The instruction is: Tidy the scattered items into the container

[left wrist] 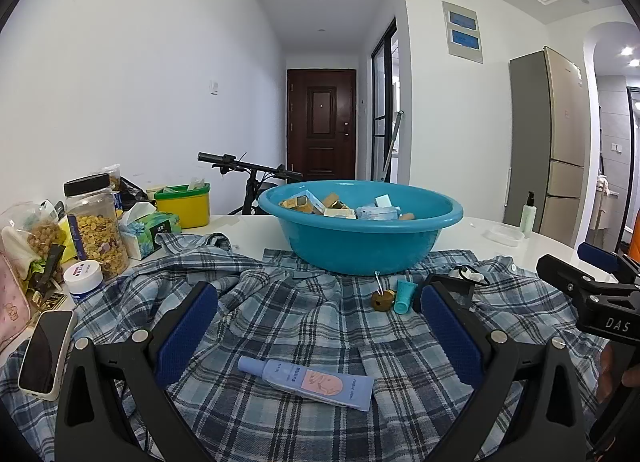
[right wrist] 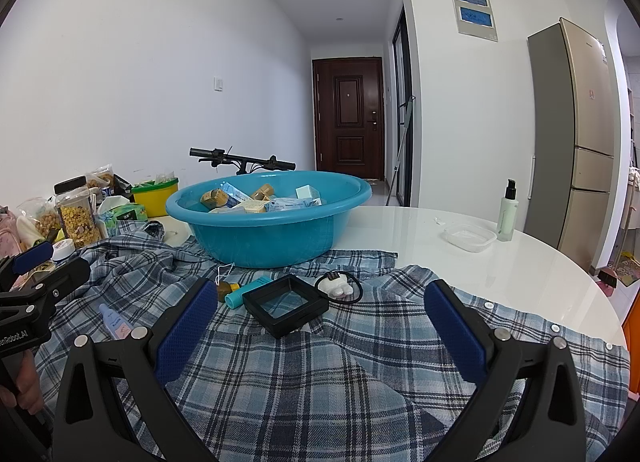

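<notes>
Left claw (left wrist: 320,326) gapes; its finger hides black frame (right wrist: 285,305).

We see a teal basin (left wrist: 360,238) standing upright on a plaid shirt (left wrist: 280,322), already holding small boxes and packets. Before it on the shirt lie the scattered things: a pale blue tube (left wrist: 306,382) flat on its side, nearest us; a small teal tube (left wrist: 404,296) touching a brown wooden bead (left wrist: 379,299) just beside the basin's foot; a black square case (right wrist: 285,304) with a clear window, lying flat; and a white charm (right wrist: 338,286) on a black hair tie.
</notes>
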`<state>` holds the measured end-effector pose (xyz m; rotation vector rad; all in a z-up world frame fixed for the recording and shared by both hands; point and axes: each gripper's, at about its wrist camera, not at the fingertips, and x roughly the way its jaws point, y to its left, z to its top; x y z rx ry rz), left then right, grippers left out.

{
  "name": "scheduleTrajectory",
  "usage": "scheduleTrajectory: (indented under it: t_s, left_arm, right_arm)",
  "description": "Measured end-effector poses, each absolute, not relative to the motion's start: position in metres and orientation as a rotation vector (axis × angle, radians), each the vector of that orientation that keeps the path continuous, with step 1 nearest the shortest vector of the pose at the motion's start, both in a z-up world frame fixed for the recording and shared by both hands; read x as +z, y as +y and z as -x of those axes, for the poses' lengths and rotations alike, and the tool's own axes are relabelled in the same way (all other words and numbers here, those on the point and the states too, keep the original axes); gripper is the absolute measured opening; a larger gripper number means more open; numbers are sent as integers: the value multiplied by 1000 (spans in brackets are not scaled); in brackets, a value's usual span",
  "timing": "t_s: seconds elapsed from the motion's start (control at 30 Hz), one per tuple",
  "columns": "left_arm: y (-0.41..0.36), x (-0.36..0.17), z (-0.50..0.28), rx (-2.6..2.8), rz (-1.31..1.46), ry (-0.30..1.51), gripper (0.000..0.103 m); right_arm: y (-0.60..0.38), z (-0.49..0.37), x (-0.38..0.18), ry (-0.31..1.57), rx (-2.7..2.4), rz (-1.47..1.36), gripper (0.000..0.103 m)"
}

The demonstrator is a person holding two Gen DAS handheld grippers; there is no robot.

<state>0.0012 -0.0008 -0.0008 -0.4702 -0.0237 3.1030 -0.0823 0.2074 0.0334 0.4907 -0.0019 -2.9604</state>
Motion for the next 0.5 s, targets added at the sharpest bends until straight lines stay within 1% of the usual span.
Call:
scheduleTrajectory:
  t_s: [0.5]
  left_arm:
    - [-4,0,3,3104,482,-36,103]
  right_arm:
    - [207,86,31,3,-2963,-528,103]
